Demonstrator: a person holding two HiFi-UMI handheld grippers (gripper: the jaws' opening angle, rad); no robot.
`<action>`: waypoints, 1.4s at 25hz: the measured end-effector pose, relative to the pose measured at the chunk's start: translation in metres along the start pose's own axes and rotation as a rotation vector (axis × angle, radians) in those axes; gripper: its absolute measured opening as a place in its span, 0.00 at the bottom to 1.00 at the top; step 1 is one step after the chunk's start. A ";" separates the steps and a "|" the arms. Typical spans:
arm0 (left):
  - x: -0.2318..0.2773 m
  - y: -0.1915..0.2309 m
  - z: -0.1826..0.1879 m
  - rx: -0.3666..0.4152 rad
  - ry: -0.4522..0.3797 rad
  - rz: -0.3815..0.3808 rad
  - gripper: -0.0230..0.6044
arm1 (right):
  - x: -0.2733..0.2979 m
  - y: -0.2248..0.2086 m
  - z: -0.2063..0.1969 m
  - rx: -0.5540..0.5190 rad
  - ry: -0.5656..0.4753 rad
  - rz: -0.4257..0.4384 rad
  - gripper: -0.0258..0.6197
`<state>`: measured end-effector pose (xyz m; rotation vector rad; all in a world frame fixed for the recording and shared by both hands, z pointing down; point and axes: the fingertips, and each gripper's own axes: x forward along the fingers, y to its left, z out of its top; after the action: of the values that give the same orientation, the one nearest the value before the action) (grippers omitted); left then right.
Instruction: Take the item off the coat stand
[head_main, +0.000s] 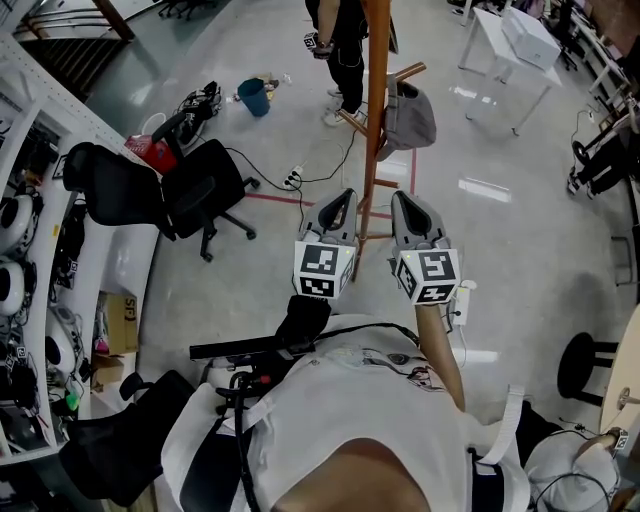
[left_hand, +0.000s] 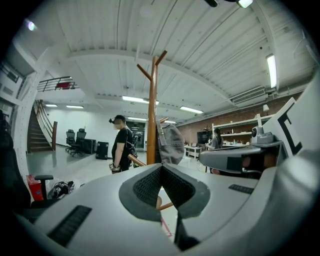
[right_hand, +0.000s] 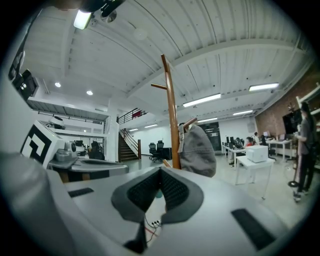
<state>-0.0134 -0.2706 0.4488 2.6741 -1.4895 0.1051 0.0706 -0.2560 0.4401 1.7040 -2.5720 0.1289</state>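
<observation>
A tall wooden coat stand (head_main: 376, 100) rises from the floor ahead of me. A grey cloth item (head_main: 408, 118) hangs from a peg on its right side. In the head view my left gripper (head_main: 344, 196) and right gripper (head_main: 402, 198) are held side by side, short of the stand's base and apart from the item. In the left gripper view the stand (left_hand: 152, 110) and grey item (left_hand: 171, 142) lie straight beyond the left gripper (left_hand: 161, 168), whose jaws meet with nothing between them. The right gripper (right_hand: 160, 173) is likewise shut and empty, with the stand (right_hand: 172, 115) and item (right_hand: 197, 150) beyond it.
A person (head_main: 340, 40) stands just behind the stand. A black office chair (head_main: 200, 185) sits to the left, with a power strip and cable (head_main: 293, 180) on the floor. A blue bucket (head_main: 254, 97) is farther back, a white table (head_main: 505, 45) at the far right, and shelving (head_main: 30, 300) along the left.
</observation>
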 end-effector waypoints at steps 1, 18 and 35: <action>0.001 0.001 0.000 0.000 0.001 0.001 0.04 | 0.002 -0.001 0.000 0.000 0.000 0.001 0.05; 0.009 0.014 0.000 0.007 -0.005 0.028 0.04 | 0.025 -0.048 0.030 -0.056 -0.072 -0.033 0.05; 0.011 0.026 -0.008 0.001 0.025 0.055 0.04 | 0.086 -0.122 0.050 -0.194 0.020 -0.047 0.28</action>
<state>-0.0302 -0.2927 0.4590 2.6233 -1.5567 0.1425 0.1499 -0.3867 0.4031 1.6813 -2.4369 -0.1013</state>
